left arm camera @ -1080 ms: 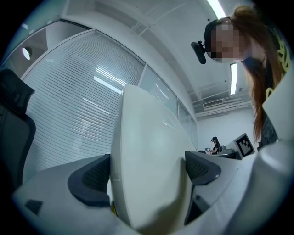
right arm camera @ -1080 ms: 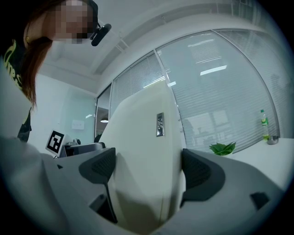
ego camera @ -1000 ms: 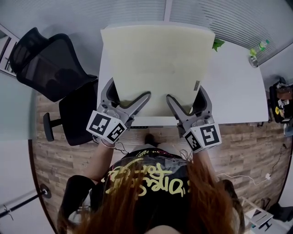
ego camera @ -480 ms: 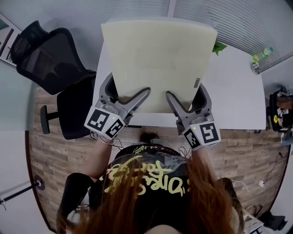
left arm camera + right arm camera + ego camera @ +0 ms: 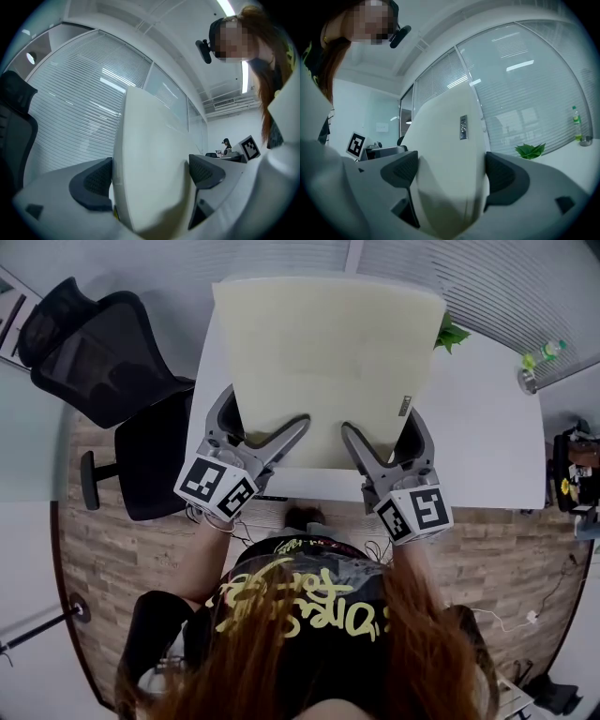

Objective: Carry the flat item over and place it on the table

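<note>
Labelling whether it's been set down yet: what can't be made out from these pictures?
Whether the foam pad touches the table: head view looks straight down, and the pad covers the tabletop beneath.
Print on the pad's small label: too small, right gripper view.
Plant: partly behind the pad, head view.

Office, white table (image 5: pixel 483 442), black mesh swivel chair (image 5: pixel 89 357), slatted window blinds (image 5: pixel 525 93), wood-plank floor (image 5: pixel 511 554), small green plant (image 5: pixel 453 334), ceiling strip light (image 5: pixel 227 7).
</note>
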